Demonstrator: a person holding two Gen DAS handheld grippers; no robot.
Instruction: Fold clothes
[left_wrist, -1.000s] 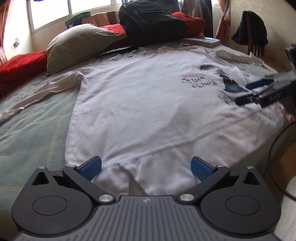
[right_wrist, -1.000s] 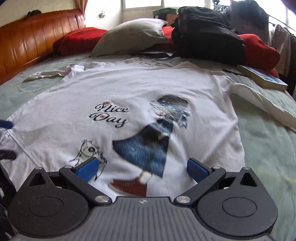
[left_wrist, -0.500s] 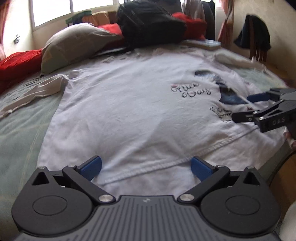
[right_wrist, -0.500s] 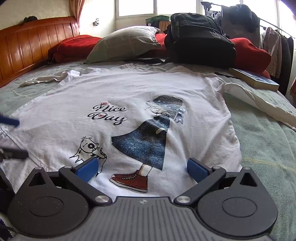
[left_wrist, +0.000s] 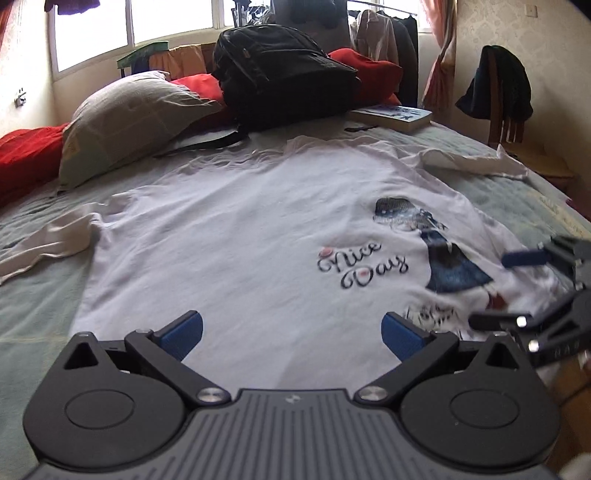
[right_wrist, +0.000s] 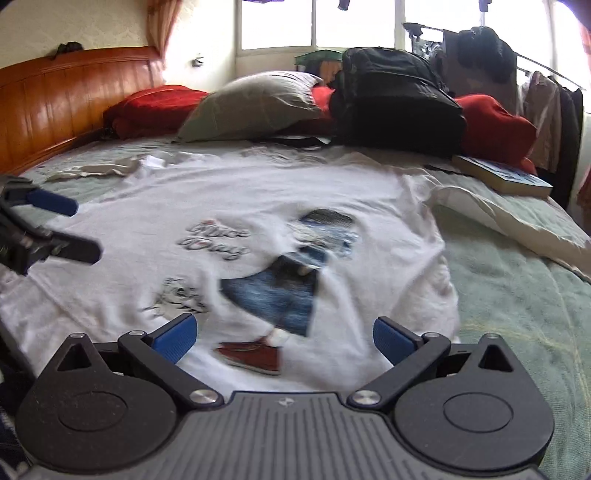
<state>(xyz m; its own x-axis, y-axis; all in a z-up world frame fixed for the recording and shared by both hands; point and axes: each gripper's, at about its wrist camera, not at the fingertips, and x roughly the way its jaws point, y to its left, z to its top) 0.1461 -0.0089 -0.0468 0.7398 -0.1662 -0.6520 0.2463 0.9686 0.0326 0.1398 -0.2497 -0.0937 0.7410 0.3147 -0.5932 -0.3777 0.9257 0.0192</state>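
A white long-sleeved shirt (left_wrist: 240, 236) (right_wrist: 280, 199) lies spread face up on the bed, printed with "Nice Day" (left_wrist: 364, 267) and a figure in a blue skirt (right_wrist: 277, 295). My left gripper (left_wrist: 291, 332) hovers open over the shirt's lower left part, nothing between its blue pads. Over the lower right part my right gripper (right_wrist: 284, 336) stands open too. Each gripper shows in the other's view: the right gripper (left_wrist: 495, 286) at the right edge, the left gripper (right_wrist: 83, 229) at the left edge. One sleeve (left_wrist: 48, 240) trails left, the other sleeve (right_wrist: 509, 221) right.
At the bed's far side lie a grey pillow (left_wrist: 129, 118), red cushions (right_wrist: 155, 107), a black backpack (left_wrist: 284, 77) and a book (right_wrist: 506, 177). A wooden headboard (right_wrist: 55, 99) runs along the left. A chair with dark clothing (left_wrist: 498, 88) stands at the right.
Both grippers have risen and moved forward over the shirt, so the hem has dropped out of sight below them. Both stay open. The shirt lies as before.
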